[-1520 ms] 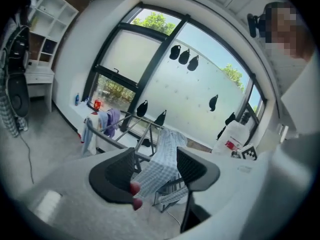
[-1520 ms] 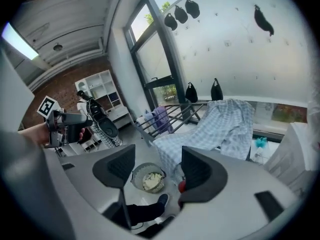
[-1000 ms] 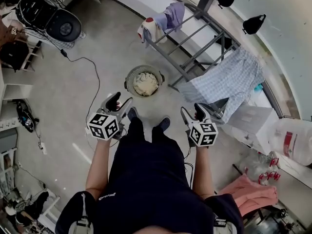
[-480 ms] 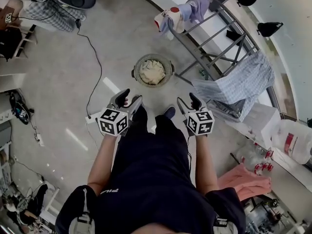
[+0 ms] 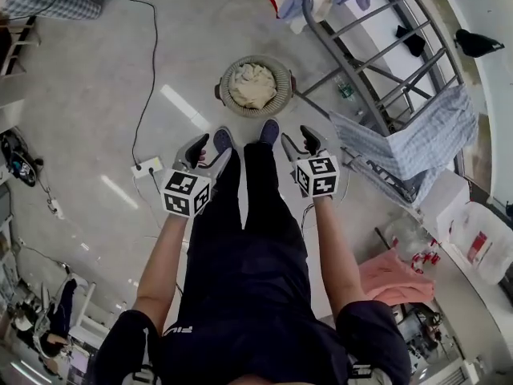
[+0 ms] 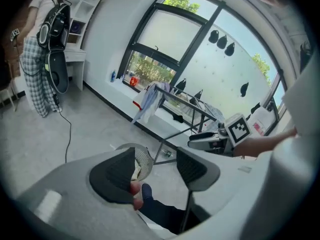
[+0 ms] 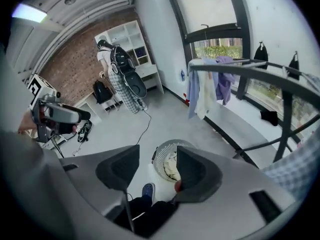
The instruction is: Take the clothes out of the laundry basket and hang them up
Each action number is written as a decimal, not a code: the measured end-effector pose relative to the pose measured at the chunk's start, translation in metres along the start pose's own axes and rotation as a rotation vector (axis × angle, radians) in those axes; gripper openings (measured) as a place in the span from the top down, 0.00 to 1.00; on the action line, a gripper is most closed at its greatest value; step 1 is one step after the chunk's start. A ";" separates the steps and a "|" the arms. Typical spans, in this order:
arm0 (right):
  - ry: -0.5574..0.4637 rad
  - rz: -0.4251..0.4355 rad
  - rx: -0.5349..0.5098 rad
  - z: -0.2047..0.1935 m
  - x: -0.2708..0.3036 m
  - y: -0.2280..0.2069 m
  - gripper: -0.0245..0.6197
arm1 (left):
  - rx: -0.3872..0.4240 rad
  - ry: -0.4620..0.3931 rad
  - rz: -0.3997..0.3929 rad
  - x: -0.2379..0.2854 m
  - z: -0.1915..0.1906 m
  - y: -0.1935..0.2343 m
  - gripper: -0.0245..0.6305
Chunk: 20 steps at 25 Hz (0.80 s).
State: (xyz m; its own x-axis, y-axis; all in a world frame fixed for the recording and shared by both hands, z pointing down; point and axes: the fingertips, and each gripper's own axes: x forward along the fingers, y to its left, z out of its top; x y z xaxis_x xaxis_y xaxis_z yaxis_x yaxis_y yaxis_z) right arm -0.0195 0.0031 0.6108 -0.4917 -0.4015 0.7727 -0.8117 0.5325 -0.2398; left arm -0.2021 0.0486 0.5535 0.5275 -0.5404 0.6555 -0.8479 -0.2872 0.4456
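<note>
Your left gripper [image 5: 207,152] is released and empty; your right gripper [image 5: 297,143] has just been closing partway, with nothing between its jaws. This is judged the reach step: lower either gripper onto the cream garment [image 5: 252,87] in the laundry basket [image 5: 282,69] ahead of your feet, then clench a fold.

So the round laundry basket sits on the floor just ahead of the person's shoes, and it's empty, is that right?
Not empty. The head view shows the round laundry basket on the floor just ahead of the person's shoes with a pale bundle of clothes lying in it.
</note>
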 end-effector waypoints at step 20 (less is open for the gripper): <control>0.397 0.181 -0.438 -0.154 0.311 -0.097 0.62 | -0.227 0.031 0.144 0.149 -0.151 0.074 0.58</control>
State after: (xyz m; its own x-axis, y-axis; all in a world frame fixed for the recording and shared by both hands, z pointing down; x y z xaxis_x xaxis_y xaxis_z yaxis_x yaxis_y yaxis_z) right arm -0.0451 -0.0590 0.9654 -0.3859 -0.0128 0.9225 -0.4802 0.8566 -0.1890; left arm -0.1786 0.0663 0.7767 0.4069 -0.5376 0.7385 -0.8824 -0.0225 0.4699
